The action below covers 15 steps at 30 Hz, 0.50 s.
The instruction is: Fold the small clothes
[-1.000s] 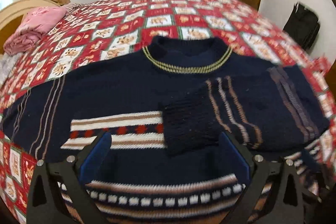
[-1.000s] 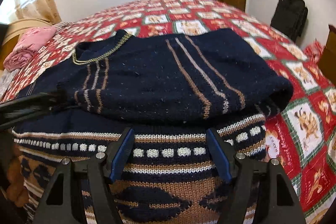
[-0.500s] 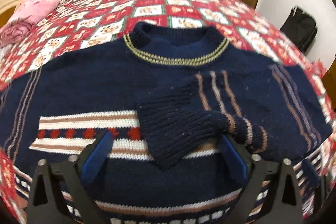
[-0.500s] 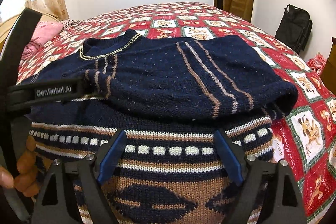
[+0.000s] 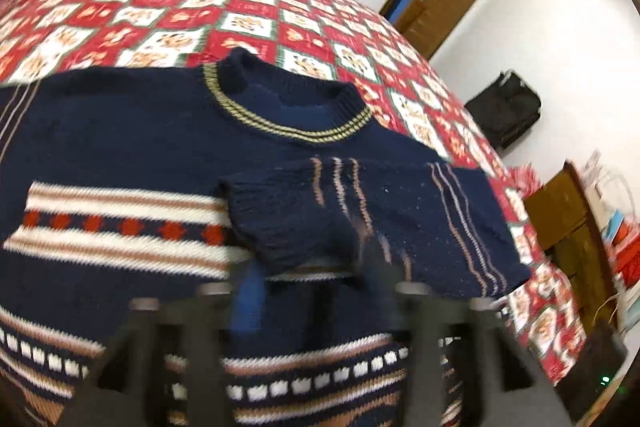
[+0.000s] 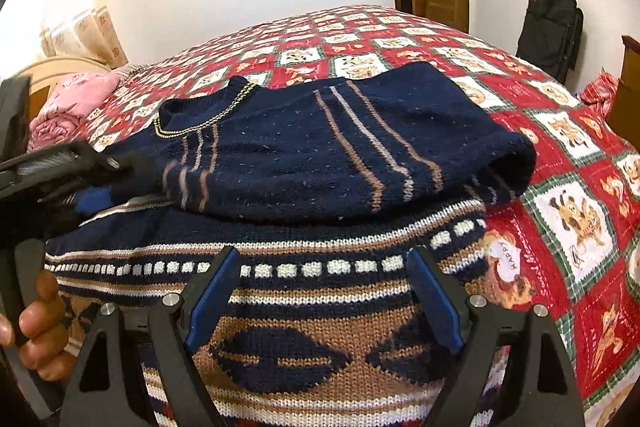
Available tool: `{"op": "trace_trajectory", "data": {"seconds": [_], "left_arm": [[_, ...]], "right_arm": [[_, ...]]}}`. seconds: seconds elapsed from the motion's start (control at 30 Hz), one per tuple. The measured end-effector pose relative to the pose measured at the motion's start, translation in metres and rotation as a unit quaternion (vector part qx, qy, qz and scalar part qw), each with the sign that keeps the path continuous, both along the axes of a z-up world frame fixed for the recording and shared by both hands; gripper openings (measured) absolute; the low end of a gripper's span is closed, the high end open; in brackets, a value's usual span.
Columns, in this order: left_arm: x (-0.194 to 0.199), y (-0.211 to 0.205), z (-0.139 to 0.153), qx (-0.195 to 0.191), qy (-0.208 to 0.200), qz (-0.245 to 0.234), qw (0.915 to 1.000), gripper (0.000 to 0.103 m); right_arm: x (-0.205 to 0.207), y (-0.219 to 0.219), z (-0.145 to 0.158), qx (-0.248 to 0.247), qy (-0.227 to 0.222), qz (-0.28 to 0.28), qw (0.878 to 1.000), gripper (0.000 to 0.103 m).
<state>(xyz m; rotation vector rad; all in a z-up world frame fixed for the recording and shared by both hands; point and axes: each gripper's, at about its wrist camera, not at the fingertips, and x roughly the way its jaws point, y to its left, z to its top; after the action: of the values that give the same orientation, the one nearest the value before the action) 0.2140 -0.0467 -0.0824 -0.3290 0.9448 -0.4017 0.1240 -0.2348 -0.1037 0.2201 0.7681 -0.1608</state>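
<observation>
Lying beneath right claw [image 6: 324,291] (jaws apart): sweater [image 6: 304,163]

Bed [image 6: 568,163], red patchwork cover. On it: navy patterned sweater [image 6: 304,155] spread flat, one sleeve folded across chest; pink cloth bundle [image 6: 68,107] at far left edge.

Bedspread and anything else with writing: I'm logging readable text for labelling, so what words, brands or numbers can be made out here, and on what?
"HAPPY" on a white speech bubble printed on the bedspread.
More lettering on the bedspread beside that bubble: too small to read.
Sweater: no writing, only knitted patterns.
</observation>
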Motion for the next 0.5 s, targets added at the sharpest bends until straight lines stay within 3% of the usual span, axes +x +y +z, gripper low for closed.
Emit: {"op": "trace_trajectory", "data": {"seconds": [0.07, 0.17, 0.3, 0.37, 0.43, 0.47, 0.5], "left_arm": [[0.001, 0.01, 0.001, -0.033, -0.003, 0.01, 0.9994, 0.087], [0.003, 0.017, 0.004, -0.062, -0.01, 0.025, 0.9977, 0.09], [0.016, 0.006, -0.002, -0.022, 0.009, 0.028, 0.9993, 0.091], [0.022, -0.003, -0.011, -0.005, 0.024, 0.025, 0.9994, 0.086], [0.021, -0.01, -0.013, 0.014, 0.017, 0.029, 0.9993, 0.085], [0.021, -0.015, -0.011, 0.021, 0.007, 0.027, 0.9994, 0.077], [0.02, -0.017, -0.01, 0.02, 0.007, 0.019, 0.9996, 0.056]], "right_arm": [[0.0, 0.0, 0.0, 0.007, 0.002, 0.001, 1.0, 0.086], [-0.005, 0.002, 0.003, 0.004, -0.005, 0.004, 1.0, 0.086], [-0.01, 0.002, 0.007, 0.005, -0.013, 0.002, 1.0, 0.086], [-0.012, 0.001, 0.008, 0.008, -0.013, 0.002, 1.0, 0.086], [-0.014, 0.0, 0.008, 0.007, -0.013, 0.001, 1.0, 0.086], [-0.016, 0.0, 0.009, 0.006, -0.015, 0.001, 1.0, 0.086], [-0.017, 0.0, 0.009, 0.007, -0.017, 0.0, 1.0, 0.086]]}}
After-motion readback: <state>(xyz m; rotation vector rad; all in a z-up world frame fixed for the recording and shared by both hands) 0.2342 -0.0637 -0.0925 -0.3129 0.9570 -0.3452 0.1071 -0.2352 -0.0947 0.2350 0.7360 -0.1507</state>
